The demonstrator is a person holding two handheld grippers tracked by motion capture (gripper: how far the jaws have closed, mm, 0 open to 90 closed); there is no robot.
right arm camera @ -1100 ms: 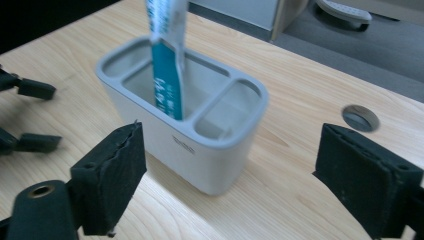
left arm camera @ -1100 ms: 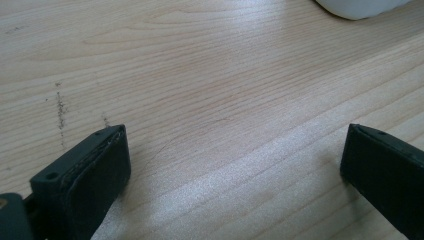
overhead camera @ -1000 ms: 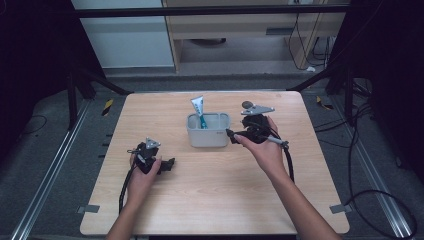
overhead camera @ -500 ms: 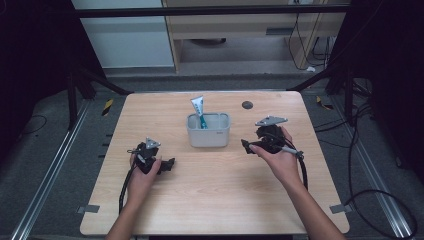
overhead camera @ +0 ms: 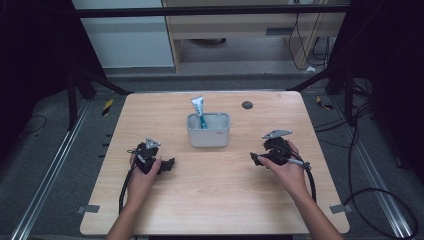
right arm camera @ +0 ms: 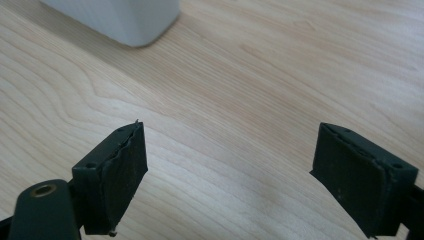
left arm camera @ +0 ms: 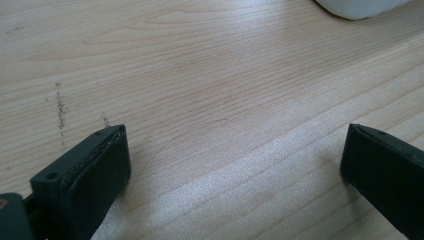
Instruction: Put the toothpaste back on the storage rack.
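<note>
The toothpaste tube [overhead camera: 198, 111] stands nearly upright in the white holder [overhead camera: 208, 136], cap down, leaning against its back-left rim. The right gripper [overhead camera: 256, 159], empty with jaws wide, lies right of the holder, having pulled away from it and sunk tableward. The left gripper [overhead camera: 170, 164], likewise agape and empty, rests about equally near, front-left.
</note>
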